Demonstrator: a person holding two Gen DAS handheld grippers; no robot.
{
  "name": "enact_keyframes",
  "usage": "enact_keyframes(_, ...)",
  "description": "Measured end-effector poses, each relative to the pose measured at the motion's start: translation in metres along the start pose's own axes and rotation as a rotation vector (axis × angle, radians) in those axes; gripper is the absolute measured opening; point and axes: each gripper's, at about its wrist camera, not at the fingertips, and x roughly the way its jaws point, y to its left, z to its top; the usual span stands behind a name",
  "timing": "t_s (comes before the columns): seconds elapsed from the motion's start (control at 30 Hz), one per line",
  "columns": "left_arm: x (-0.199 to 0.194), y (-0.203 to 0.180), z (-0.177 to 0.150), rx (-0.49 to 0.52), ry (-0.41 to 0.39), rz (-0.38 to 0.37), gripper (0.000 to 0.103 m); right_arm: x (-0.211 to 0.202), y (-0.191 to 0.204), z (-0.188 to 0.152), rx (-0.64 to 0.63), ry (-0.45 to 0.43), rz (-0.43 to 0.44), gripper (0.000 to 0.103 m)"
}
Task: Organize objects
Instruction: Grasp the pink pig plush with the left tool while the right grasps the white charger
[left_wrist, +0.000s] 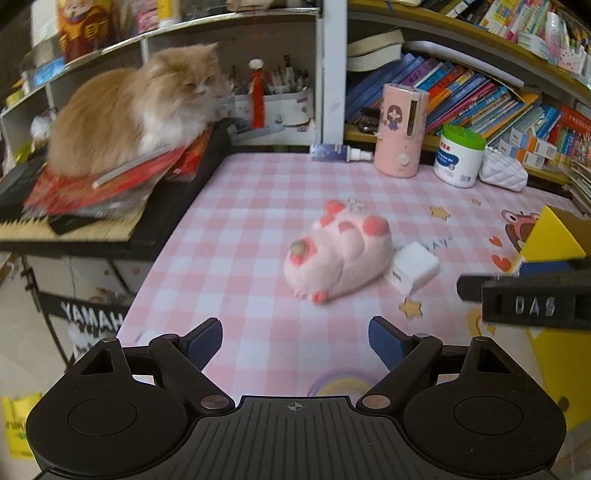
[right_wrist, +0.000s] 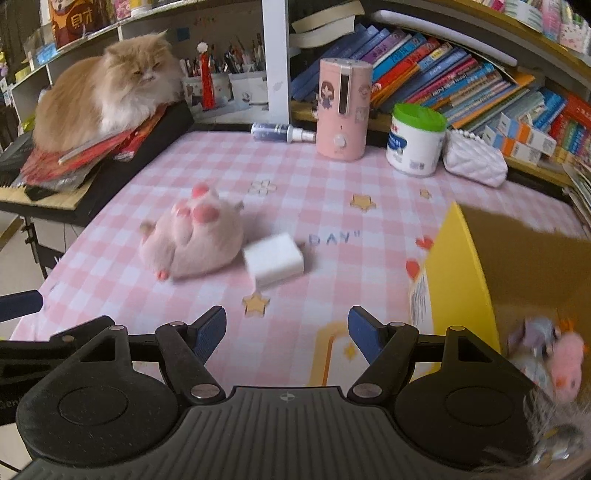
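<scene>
A pink plush toy (left_wrist: 338, 251) lies on its back on the pink checked tablecloth (left_wrist: 258, 206), with a small white box (left_wrist: 415, 267) touching its right side. Both also show in the right wrist view, the plush (right_wrist: 195, 236) and the box (right_wrist: 275, 264). My left gripper (left_wrist: 295, 341) is open and empty, short of the plush. My right gripper (right_wrist: 286, 332) is open and empty, short of the white box. A yellow cardboard box (right_wrist: 480, 266) stands open at the right, with small plush toys (right_wrist: 554, 354) inside.
An orange cat (left_wrist: 136, 107) sits on red books on a black keyboard (left_wrist: 110, 229) at the left. At the table's back stand a pink cylinder (left_wrist: 400, 129), a white jar with a green lid (left_wrist: 460, 155), a spray bottle (left_wrist: 338, 152) and a white quilted pouch (left_wrist: 504, 171). Bookshelves rise behind.
</scene>
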Motion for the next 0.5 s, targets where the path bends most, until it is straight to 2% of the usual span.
enact_keyframes(0.27,0.055,-0.024,0.027,0.124,0.001,-0.010,0.089,0.022,-0.020,0.045,0.032,-0.041,0.001,0.073)
enact_keyframes(0.5,0.097,-0.051,0.034,0.299,0.019,0.007,0.089,0.043,-0.032,0.061,0.042,0.000,0.023,0.080)
